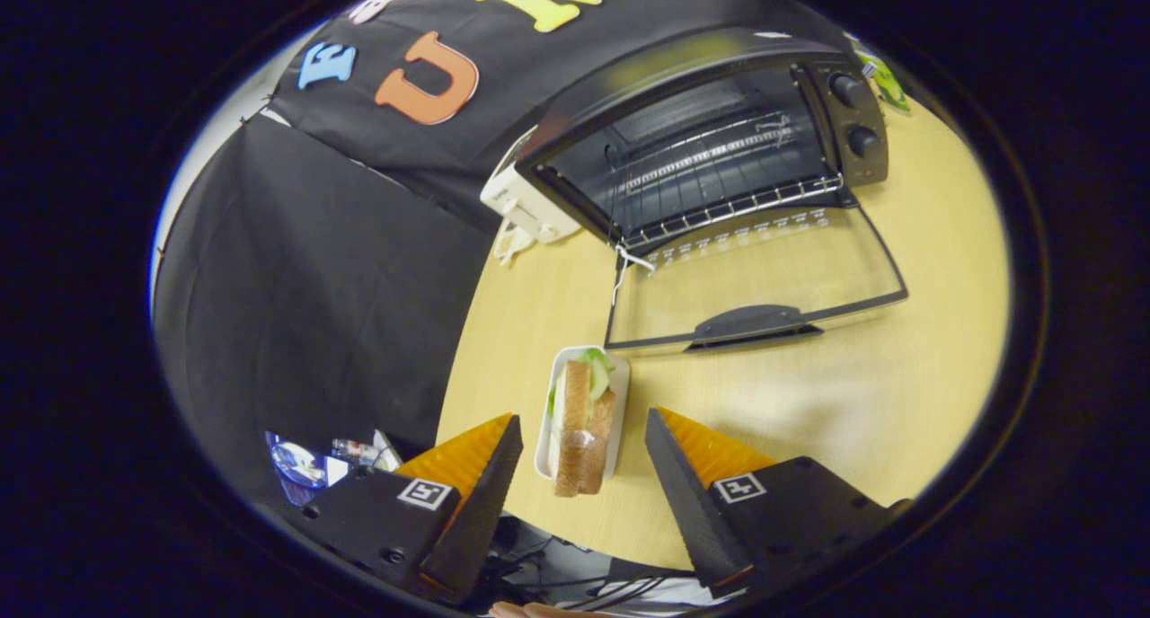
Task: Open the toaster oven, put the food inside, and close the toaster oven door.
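Wooden table (898, 393), sandwich tray (582, 418) between wide-open, empty tongs (583, 434), oven (710, 151) beyond

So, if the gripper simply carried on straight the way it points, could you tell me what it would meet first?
Probably the sandwich on its white tray, between the open gripper fingers; the open toaster oven lies beyond. Depth is unclear.
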{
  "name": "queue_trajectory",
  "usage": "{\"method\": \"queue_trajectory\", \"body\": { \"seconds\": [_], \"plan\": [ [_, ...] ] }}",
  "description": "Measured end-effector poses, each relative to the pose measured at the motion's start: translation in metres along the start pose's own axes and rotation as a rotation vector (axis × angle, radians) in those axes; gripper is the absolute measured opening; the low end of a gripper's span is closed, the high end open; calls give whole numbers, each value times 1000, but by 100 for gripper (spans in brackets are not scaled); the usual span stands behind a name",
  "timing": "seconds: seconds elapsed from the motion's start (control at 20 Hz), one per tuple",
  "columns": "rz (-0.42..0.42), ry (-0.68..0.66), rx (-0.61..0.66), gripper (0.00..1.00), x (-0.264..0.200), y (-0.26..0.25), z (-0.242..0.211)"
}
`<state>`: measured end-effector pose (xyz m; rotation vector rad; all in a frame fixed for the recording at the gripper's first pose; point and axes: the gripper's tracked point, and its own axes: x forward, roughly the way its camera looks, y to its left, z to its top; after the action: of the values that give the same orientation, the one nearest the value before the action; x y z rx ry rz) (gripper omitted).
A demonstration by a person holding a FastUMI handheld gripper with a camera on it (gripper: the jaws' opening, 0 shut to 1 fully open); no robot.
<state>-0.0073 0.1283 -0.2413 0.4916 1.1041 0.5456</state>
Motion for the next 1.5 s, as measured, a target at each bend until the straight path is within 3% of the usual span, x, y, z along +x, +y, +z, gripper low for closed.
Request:
{"method": "queue_trajectory", "body": {
  "seconds": [0.2,0.7,1.05,1.2,1.5],
  "plan": [
    [33,95,24,84,13,6,-12],
    [-2,203,29,62,39,0,-22],
    [29,227,45,53,48,4,-26],
    [30,206,37,43,48,4,-25],
    [46,170,-5,39,37,12,-24]
  ]
}}
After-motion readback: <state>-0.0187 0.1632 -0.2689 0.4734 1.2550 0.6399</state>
